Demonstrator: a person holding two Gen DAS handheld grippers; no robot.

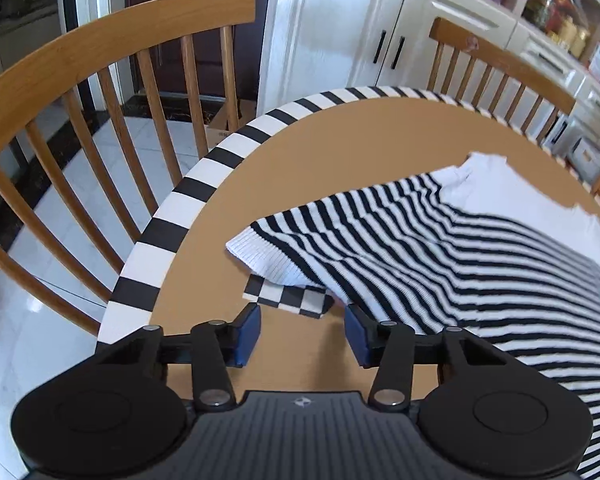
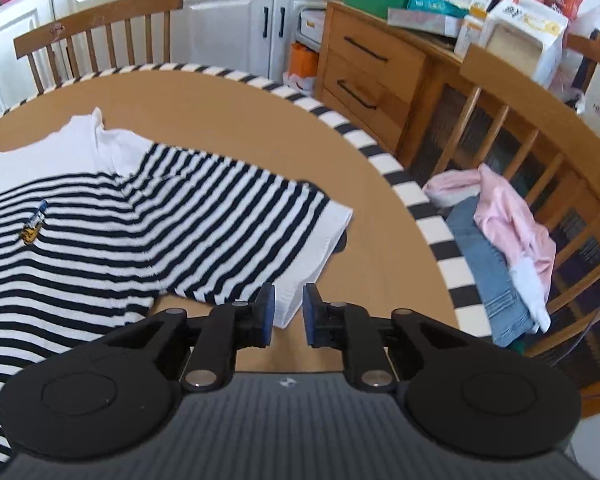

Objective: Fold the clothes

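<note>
The left gripper (image 1: 302, 330) is held spread and empty over the table (image 1: 340, 152) near a checkered marker (image 1: 288, 296). The right gripper (image 2: 288, 312) is narrowly parted over the striped sweater's (image 2: 180, 220) white cuff. Only its view shows a chair's pink garment (image 2: 512, 216).

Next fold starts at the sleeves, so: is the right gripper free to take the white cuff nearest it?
Probably yes. The right gripper is empty, jaws slightly apart, and the white cuff lies flat just ahead with nothing between.

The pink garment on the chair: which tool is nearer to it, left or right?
Right. The right tool hangs over the table near the chair holding the pink garment. The left tool is by the sweater's opposite sleeve.
</note>
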